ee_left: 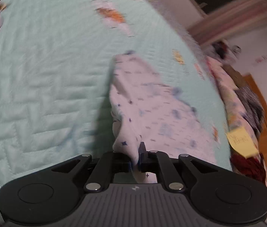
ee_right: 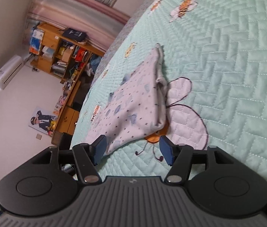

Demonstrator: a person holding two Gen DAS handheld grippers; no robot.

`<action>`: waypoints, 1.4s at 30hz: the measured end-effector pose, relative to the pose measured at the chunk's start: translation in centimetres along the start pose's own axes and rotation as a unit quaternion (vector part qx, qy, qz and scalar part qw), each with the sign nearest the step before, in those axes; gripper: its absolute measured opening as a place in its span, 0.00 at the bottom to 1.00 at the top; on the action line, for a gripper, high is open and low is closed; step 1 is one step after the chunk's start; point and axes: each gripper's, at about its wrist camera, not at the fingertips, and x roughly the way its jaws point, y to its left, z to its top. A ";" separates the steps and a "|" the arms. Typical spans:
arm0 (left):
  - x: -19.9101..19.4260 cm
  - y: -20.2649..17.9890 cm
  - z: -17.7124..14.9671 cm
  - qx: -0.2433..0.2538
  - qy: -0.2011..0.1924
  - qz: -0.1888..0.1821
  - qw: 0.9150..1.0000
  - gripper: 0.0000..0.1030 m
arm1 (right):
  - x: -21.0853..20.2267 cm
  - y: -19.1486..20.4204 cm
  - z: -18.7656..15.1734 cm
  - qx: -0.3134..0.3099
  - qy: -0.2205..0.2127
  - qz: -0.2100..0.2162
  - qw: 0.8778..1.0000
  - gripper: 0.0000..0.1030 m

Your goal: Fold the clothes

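The left gripper [ee_left: 135, 158] is pinching a corner of the star-print garment [ee_left: 152, 113] lying near the quilt's [ee_left: 39, 66] edge. The right gripper [ee_right: 131, 149] is hovering with jaws spread, holding nothing.

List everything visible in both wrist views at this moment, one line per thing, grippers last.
printed garment: one, white with small blue marks, lying crumpled on the quilt, one end pinched by the left hand-held gripper.
quilt: one, mint green with stitched bee figures, covering the bed.
pile of clothes: one heap, mixed colours, at the bed's far edge in the left wrist view.
yellow note: one, on that pile.
wooden shelf unit: one, tan, crowded with items, against the wall.
air conditioner: one, white, on the wall.
left hand-held gripper: black, shut on the garment.
right hand-held gripper: black with blue pads, open beside the garment's near corner.
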 end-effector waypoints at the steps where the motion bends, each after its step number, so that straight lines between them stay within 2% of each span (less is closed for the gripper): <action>1: 0.4 0.7 0.1 -0.009 0.001 0.001 1.000 0.11 | 0.0 -0.3 0.1 0.008 -0.005 -0.006 1.000 0.70; 4: 0.9 1.6 0.1 -0.027 0.005 -0.007 1.000 0.13 | 0.2 -1.2 0.6 0.028 -0.014 -0.019 0.999 0.73; 8: 1.2 2.5 0.2 -0.046 0.011 -0.022 0.999 0.13 | 2.0 -2.8 1.3 0.065 -0.004 0.010 0.998 0.73; 10: 1.3 3.1 0.4 -0.066 0.015 -0.031 0.997 0.13 | 3.2 -2.6 1.8 0.054 0.007 0.016 0.998 0.73; 16: 1.9 2.7 0.6 -0.064 0.025 -0.024 0.997 0.13 | 6.4 -1.4 2.8 0.004 0.036 0.029 0.999 0.71; 18: 2.0 2.6 0.8 -0.066 0.031 -0.020 0.997 0.13 | 7.3 -1.2 3.0 -0.009 0.047 0.026 0.999 0.52; 19: 2.1 2.4 0.9 -0.063 0.033 -0.017 0.997 0.13 | 7.7 -1.5 3.1 -0.005 0.056 0.020 0.998 0.20; 20: 2.1 2.2 1.1 -0.060 0.036 -0.013 0.997 0.13 | 8.3 -1.9 3.1 0.008 0.066 0.015 0.998 0.08; 23: 1.7 1.3 1.2 -0.037 0.039 0.002 0.999 0.11 | 8.0 -2.1 3.1 0.023 0.063 0.031 0.997 0.08; 26: 0.7 0.9 1.2 -0.027 0.046 0.004 0.999 0.11 | 4.9 -1.4 4.1 0.043 0.044 0.080 0.995 0.08; 29: 0.6 1.1 0.7 -0.018 0.065 0.005 0.998 0.12 | 2.0 -1.5 5.2 0.045 0.052 0.087 0.994 0.08; 33: 0.8 1.3 0.0 -0.009 0.069 0.005 0.998 0.16 | 2.1 -1.9 4.4 0.009 0.091 0.010 0.996 0.09; 35: 0.5 1.4 0.2 -0.017 0.078 0.000 0.997 0.23 | 2.2 -2.8 3.5 0.015 0.101 -0.016 0.995 0.17; 36: 0.2 1.4 0.3 -0.012 0.079 0.002 0.997 0.29 | 1.9 -3.2 3.1 0.021 0.098 -0.020 0.995 0.15; 39: -0.9 1.2 0.3 0.015 0.079 0.014 0.997 0.39 | 0.4 -3.6 2.2 0.029 0.081 -0.032 0.996 0.24; 42: -2.3 0.5 0.0 0.053 0.077 0.033 0.995 0.48 | -2.0 -1.9 2.3 -0.014 0.049 -0.074 0.996 0.34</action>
